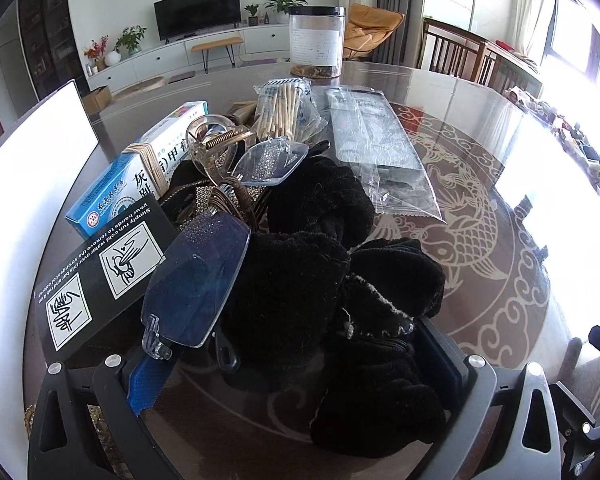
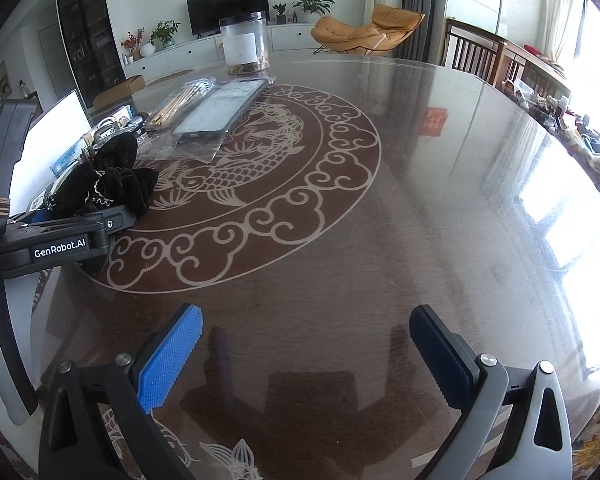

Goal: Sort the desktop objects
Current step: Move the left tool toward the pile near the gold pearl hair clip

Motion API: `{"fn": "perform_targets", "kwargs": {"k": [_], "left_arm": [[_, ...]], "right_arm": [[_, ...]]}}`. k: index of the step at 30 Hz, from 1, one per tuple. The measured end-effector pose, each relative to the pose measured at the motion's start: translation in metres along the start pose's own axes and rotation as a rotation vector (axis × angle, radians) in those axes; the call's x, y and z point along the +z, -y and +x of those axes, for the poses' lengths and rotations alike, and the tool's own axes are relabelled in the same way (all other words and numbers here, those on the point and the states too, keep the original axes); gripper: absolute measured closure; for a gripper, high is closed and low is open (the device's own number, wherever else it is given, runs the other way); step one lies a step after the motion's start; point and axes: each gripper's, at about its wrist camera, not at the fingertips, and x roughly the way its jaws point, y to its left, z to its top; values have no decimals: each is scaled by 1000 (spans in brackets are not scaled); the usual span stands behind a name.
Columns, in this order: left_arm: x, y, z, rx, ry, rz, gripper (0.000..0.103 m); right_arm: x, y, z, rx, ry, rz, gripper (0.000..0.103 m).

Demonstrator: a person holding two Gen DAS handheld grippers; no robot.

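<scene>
A bulky black fuzzy cloth (image 1: pixel 320 280) lies at the near edge of a heap of small items on the glass table. My left gripper (image 1: pixel 296 372) stands open around it, the blue pad (image 1: pixel 144 384) on the left and the dark finger (image 1: pixel 440 356) on the right. A clear rhinestone hair clip (image 1: pixel 198 276) rests over the left pad. In the right wrist view the same cloth (image 2: pixel 108 180) sits at the tip of the left gripper (image 2: pixel 96 224). My right gripper (image 2: pixel 304 344) is open over bare table, holding nothing.
Behind the cloth lie a blue-white medicine box (image 1: pixel 140 172), a black instruction card (image 1: pixel 96 276), a bag of wooden swabs (image 1: pixel 280 112), a bagged phone case (image 1: pixel 376 140) and a black-lidded jar (image 1: pixel 316 40). A white panel (image 1: pixel 28 168) stands at the left. Chairs (image 2: pixel 480 56) line the far right edge.
</scene>
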Motion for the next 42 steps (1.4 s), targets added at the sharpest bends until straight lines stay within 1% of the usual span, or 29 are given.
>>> {"fn": "perform_targets", "kwargs": {"k": [3, 10, 20, 42], "left_arm": [[0, 0, 0, 0, 0, 0, 0], [0, 0, 0, 0, 0, 0, 0], [0, 0, 0, -1, -1, 0, 0], [0, 0, 0, -1, -1, 1, 0]], "right_arm": [[-1, 0, 2, -8, -8, -1, 0], [-1, 2, -4, -21, 11, 1, 0], [-2, -7, -1, -21, 3, -31, 0], [-1, -6, -1, -19, 9, -33, 0]]}}
